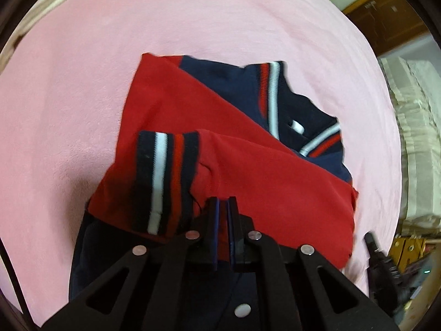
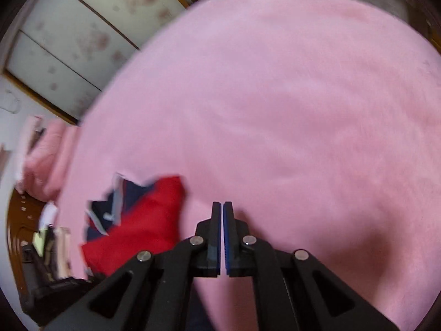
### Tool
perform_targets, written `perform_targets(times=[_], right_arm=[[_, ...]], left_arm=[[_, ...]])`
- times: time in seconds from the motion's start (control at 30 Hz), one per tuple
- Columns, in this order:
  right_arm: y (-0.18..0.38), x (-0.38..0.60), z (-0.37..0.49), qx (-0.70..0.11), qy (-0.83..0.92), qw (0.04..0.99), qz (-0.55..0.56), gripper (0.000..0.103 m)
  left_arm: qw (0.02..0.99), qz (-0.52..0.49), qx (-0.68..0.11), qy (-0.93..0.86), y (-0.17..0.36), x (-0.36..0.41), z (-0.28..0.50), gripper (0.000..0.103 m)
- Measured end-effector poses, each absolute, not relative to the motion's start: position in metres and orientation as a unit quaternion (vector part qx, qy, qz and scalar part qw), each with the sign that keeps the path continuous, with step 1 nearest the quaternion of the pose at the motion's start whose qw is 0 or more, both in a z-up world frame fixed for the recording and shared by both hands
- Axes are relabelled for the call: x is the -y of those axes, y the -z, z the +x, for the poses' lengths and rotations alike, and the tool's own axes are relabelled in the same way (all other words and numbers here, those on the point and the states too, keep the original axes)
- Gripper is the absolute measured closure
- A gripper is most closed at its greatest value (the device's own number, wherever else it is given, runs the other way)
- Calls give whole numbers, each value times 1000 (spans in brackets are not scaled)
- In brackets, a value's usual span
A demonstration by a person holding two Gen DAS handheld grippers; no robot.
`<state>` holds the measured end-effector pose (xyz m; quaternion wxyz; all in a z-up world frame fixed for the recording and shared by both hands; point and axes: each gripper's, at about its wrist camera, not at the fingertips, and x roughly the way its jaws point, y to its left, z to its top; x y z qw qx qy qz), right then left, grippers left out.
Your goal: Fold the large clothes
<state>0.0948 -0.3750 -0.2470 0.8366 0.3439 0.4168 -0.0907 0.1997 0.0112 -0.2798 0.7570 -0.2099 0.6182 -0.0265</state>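
With the jacket lying part-folded on the pink blanket, your left gripper pinching its red fabric and your right gripper pressed together on nothing, carry the pinched fold across evenly, smoothing the striped cuff flat

Soft indoor light is washing everything evenly; motion blur is smearing the right view, fisheye edges are bending.
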Motion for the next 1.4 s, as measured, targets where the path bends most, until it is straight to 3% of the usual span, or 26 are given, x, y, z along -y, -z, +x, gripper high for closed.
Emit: perform_targets(times=[0.1,0.23,0.33,0.4,0.5,0.7,0.83,0.97,1.13,1.27,1.4], right_arm=[[229,341,104,-409,16,851,329,102],[239,284,120,-456,-66,827,322,102],[248,245,128,-502,-81,830,230,102],[252,245,119,-510,-69,835,196,103],[254,284,107,-504,-72,829,232,103],[258,335,98,-523,77,828,187,100],[253,362,78,-506,87,818,259,100],[237,349,60,-493,100,830,240,100],[229,327,40,-482,96,824,281,100],[214,303,18,-479,86,824,290,100],[199,273,2,-485,73,827,275,100]], left_arm=[[759,-207,-616,44,274,1,195,98],[757,-185,-625,49,277,16,189,98],[770,-138,-622,35,277,21,185,98],[784,-104,-612,23,275,18,180,98],[782,-109,-612,32,278,8,176,98],[786,-112,-608,27,278,7,170,98],[790,-106,-603,23,275,14,165,98],[805,-74,-588,23,265,15,151,97],[810,-40,-585,6,249,5,132,76],[812,-17,-584,14,230,-11,112,74],[810,1,-587,25,208,-23,89,57]])
